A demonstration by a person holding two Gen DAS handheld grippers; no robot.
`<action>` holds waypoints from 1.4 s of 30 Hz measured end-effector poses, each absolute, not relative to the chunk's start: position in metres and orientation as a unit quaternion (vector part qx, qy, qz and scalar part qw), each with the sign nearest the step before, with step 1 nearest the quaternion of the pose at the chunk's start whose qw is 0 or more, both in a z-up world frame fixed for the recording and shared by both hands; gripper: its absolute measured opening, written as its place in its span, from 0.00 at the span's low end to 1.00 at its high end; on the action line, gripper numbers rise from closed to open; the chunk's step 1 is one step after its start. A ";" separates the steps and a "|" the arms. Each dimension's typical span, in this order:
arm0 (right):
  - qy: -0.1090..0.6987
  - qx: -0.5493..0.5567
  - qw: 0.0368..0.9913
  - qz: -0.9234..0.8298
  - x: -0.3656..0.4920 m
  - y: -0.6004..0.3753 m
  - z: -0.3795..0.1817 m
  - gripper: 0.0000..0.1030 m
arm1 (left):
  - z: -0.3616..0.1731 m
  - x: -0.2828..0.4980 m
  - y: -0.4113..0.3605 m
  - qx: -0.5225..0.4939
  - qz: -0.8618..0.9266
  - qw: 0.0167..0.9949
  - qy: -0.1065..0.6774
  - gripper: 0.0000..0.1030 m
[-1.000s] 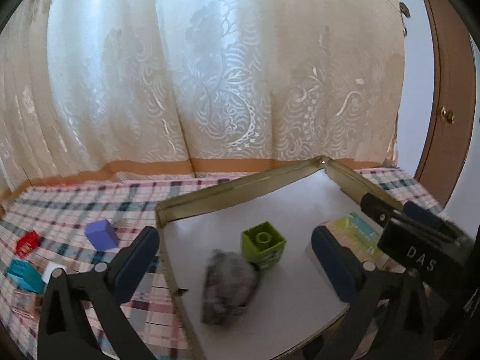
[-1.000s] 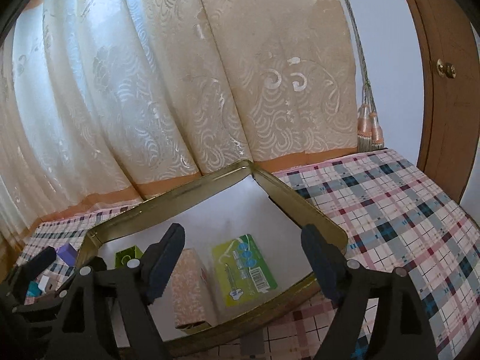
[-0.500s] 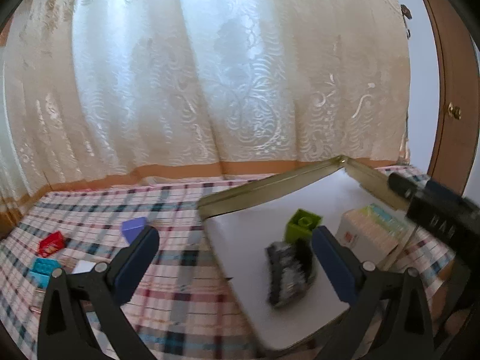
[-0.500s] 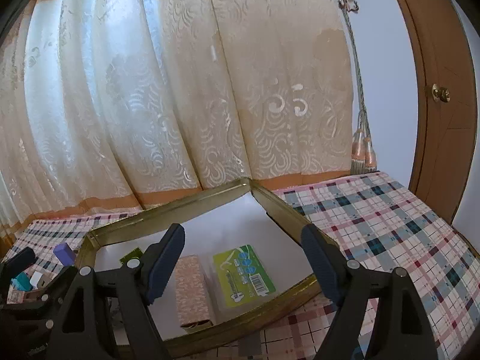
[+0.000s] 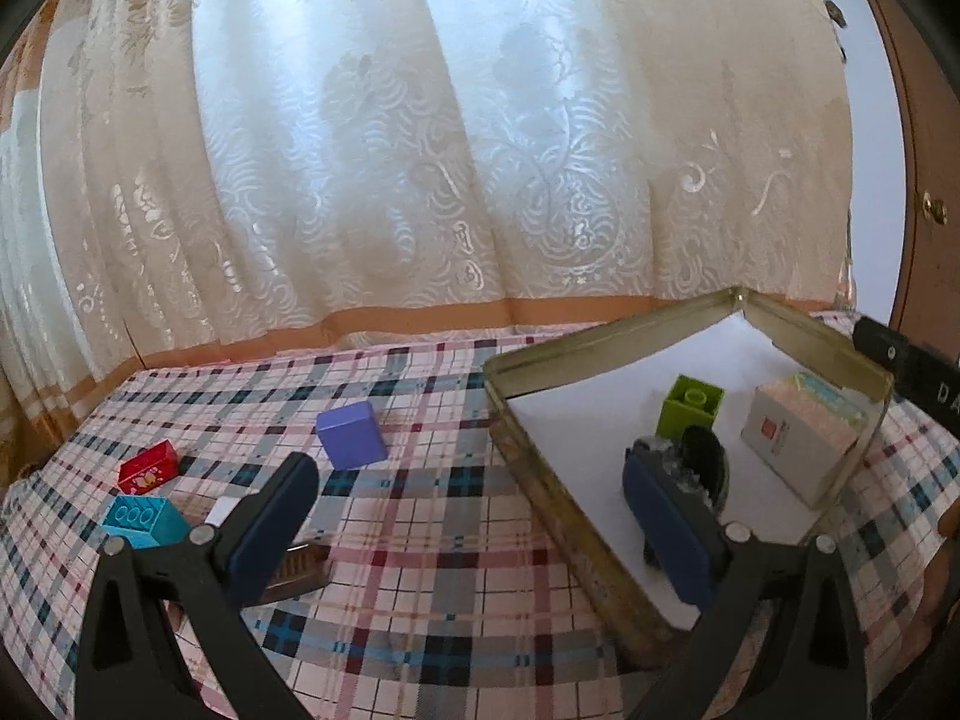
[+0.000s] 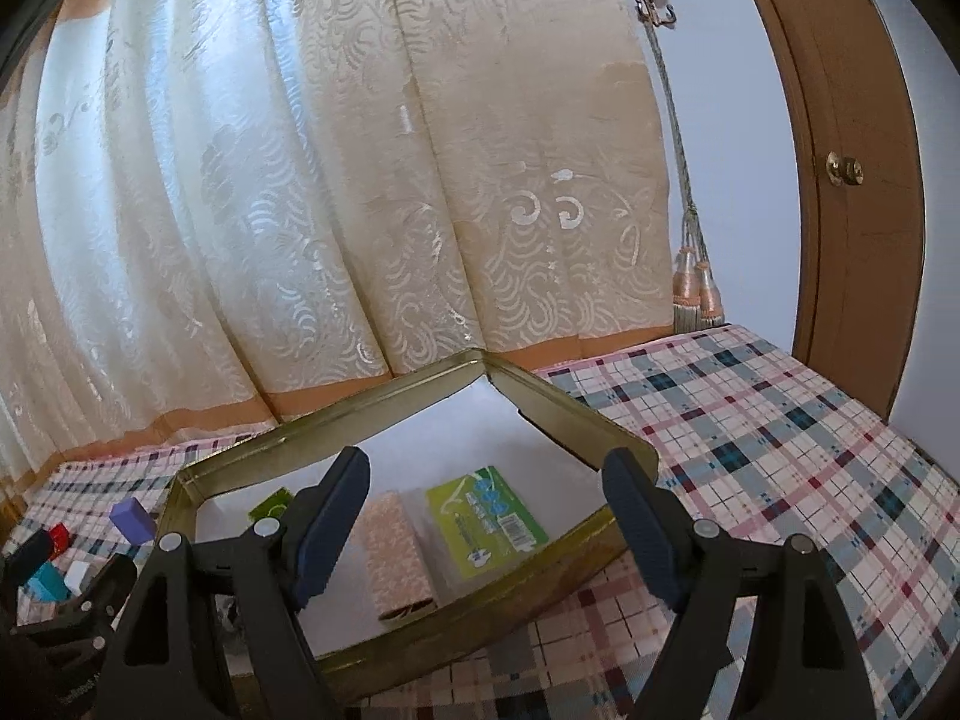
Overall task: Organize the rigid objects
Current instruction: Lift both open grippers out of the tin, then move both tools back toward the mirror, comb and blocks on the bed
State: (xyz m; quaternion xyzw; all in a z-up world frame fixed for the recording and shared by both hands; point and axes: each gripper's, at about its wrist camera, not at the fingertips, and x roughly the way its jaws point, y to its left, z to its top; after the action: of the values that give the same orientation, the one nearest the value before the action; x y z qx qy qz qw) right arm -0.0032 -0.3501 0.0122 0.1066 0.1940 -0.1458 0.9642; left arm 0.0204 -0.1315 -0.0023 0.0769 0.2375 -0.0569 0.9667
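My left tool (image 5: 480, 531): jaws spread, nothing held, over the checked surface (image 5: 420, 540). My right tool (image 6: 486, 531): jaws spread, nothing held, over the tray (image 6: 336, 426). In the tray: green block (image 5: 690, 405), dark lump (image 5: 699, 468) near it, patterned box (image 6: 396, 552), green card (image 6: 486, 513) right of it. On the surface left of the tray: purple block (image 5: 351, 435), red block (image 5: 147, 467), blue block (image 5: 141, 519).

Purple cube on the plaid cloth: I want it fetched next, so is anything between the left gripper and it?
Nothing visible does. The purple cube sits alone on the plaid tablecloth, ahead of the open left gripper; the gold metal tray lies off to the right.
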 end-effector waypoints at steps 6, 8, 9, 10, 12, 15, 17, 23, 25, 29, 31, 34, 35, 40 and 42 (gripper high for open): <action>0.189 0.096 0.965 -0.157 -0.009 -0.341 0.012 0.79 | 0.000 0.016 -0.125 0.077 -0.064 0.967 0.232 1.00; 0.185 0.093 0.964 -0.164 -0.012 -0.340 0.013 0.79 | 0.000 0.016 -0.120 0.073 -0.066 0.967 0.235 1.00; 0.183 0.089 0.965 -0.165 -0.014 -0.338 0.014 0.79 | -0.001 0.016 -0.119 0.073 -0.065 0.967 0.236 1.00; 0.182 0.087 0.965 -0.165 -0.016 -0.336 0.014 0.79 | -0.001 0.015 -0.116 0.071 -0.065 0.966 0.238 1.00; 0.180 0.082 0.967 -0.162 -0.020 -0.329 0.015 0.79 | -0.002 0.015 -0.110 0.069 -0.064 0.966 0.241 1.00; 0.182 0.087 0.967 -0.154 -0.027 -0.320 0.015 0.79 | -0.002 0.014 -0.101 0.065 -0.059 0.966 0.243 1.00; 0.185 0.108 0.967 -0.139 -0.034 -0.313 0.015 0.79 | -0.003 0.014 -0.095 0.065 -0.058 0.965 0.246 1.00; 0.179 0.118 0.969 -0.121 -0.043 -0.284 0.015 0.80 | -0.005 0.011 -0.073 0.057 -0.053 0.965 0.252 1.00; 0.179 0.106 0.971 -0.113 -0.044 -0.272 0.014 0.79 | -0.005 0.010 -0.063 0.058 -0.047 0.964 0.255 1.00; 0.183 0.083 0.975 -0.091 -0.045 -0.246 0.014 0.79 | -0.007 0.009 -0.041 0.062 -0.030 0.963 0.261 1.00; 0.183 0.079 0.977 -0.079 -0.045 -0.235 0.013 0.79 | -0.008 0.009 -0.026 0.059 -0.017 0.962 0.266 1.00; 0.187 0.075 0.978 -0.062 -0.045 -0.220 0.012 0.79 | -0.009 0.010 -0.008 0.056 -0.004 0.959 0.277 1.00; 0.190 0.075 0.977 -0.056 -0.045 -0.216 0.012 0.80 | -0.011 0.011 -0.001 0.055 -0.002 0.958 0.282 1.00; 0.201 0.059 0.978 -0.023 -0.043 -0.187 0.009 0.79 | -0.016 0.013 0.030 0.058 0.015 0.953 0.298 1.00; 0.203 0.049 0.978 -0.014 -0.042 -0.177 0.008 0.79 | -0.018 0.014 0.046 0.050 0.021 0.950 0.309 1.00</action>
State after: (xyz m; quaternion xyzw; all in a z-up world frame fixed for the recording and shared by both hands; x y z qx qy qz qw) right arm -0.0423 -0.1770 0.0077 0.0494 0.2027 -0.0141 0.9779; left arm 0.0139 0.0464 -0.0183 0.0500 0.3090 0.0208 0.9495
